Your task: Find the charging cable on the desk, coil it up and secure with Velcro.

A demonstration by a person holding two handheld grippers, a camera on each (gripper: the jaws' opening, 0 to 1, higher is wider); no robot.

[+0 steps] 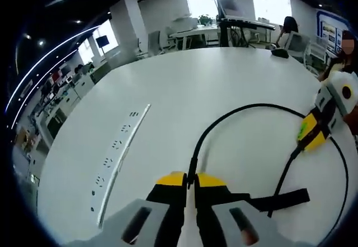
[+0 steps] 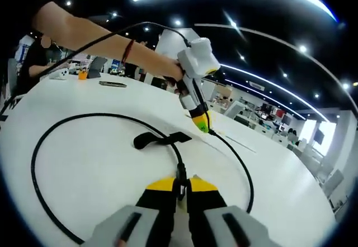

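On the smooth white table point(image 1: 184, 96), a recessed socket strip point(image 1: 117, 157) lies left of the thin black cable point(image 1: 246, 108), looped in 1 wide curve. Left gripper point(image 1: 190, 181) and right gripper point(image 2: 182, 185) each pinch the cable; its flat Velcro strap point(image 2: 159, 140) seems loose.

Thin black charging cable point(image 1: 240, 113), lying in one broad open loop on the white round desk point(image 1: 184, 85), both end sections pinched in closed yellow-tipped jaws, flat black Velcro strap point(image 2: 159, 139) fixed to it, resting unfastened inside the loop
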